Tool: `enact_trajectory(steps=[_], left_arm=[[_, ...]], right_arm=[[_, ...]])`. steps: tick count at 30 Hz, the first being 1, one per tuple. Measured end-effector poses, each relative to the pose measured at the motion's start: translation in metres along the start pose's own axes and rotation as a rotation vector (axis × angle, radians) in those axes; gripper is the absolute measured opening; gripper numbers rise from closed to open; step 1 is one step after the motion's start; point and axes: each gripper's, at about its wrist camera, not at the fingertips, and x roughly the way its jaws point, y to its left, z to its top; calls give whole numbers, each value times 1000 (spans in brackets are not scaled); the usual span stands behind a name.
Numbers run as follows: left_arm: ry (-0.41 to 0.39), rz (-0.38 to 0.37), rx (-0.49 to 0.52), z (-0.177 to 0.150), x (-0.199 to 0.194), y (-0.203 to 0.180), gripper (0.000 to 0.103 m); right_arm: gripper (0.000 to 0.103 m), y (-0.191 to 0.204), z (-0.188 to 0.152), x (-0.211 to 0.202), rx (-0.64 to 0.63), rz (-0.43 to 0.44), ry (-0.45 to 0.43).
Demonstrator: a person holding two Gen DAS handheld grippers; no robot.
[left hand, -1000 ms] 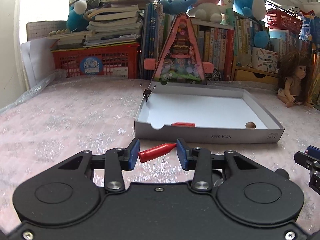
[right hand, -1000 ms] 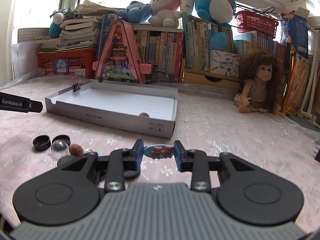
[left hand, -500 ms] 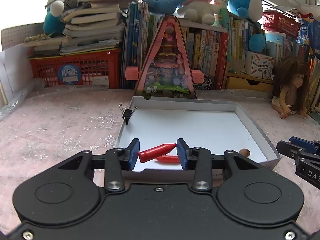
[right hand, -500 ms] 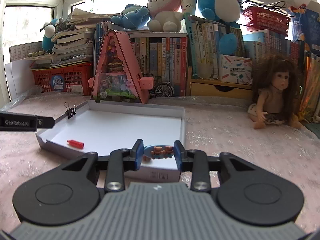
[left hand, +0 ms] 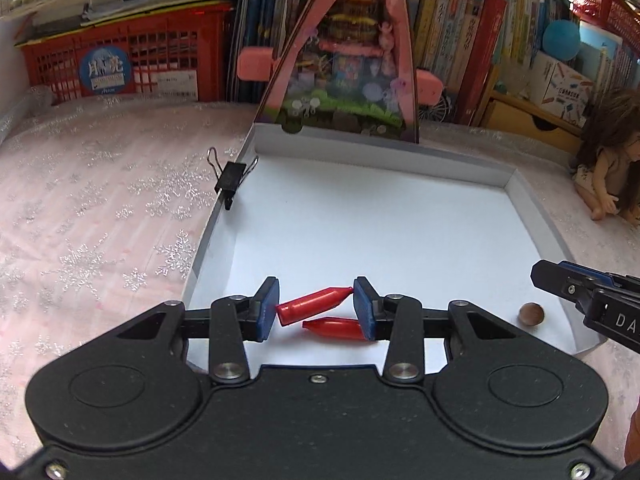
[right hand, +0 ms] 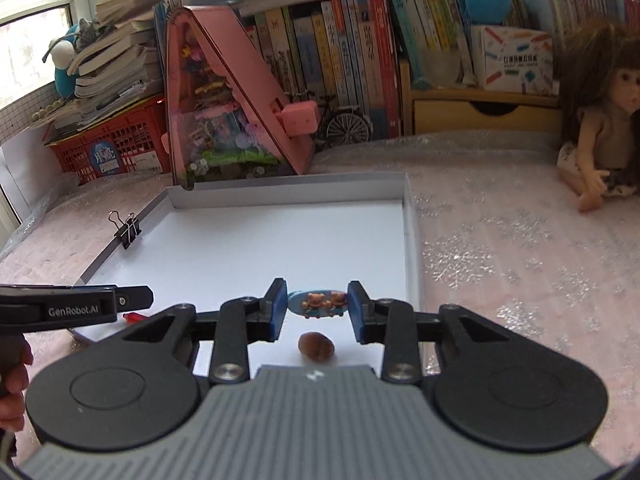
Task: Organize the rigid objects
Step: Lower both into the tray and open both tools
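Both grippers tilt down over the white tray [left hand: 400, 216]: left gripper [left hand: 316, 307] fingers clamp a red cap [left hand: 314, 305], right gripper [right hand: 318, 312] fingers clamp a blue bear charm [right hand: 318, 303].

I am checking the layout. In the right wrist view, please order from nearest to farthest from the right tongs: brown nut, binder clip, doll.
1. Brown nut, just below the right tongs, inside the tray.
2. Binder clip, on the tray's left wall.
3. Doll, far right, outside the tray.
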Motion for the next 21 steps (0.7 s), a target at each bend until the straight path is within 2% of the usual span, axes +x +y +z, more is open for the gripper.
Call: enact_trajectory(steps=[14,20,21], left_arm=[[-18,22,40,-1,9,-7,38],[-24,17,38,-2,7,-8,38],[-22,18,37,-2,6,-8,40]], right_arm=[[38,2,-3,21,-8,-18,65],[41,2,-4,18,-6,-6,48],[45,3,-3,17,-10,-7,43]])
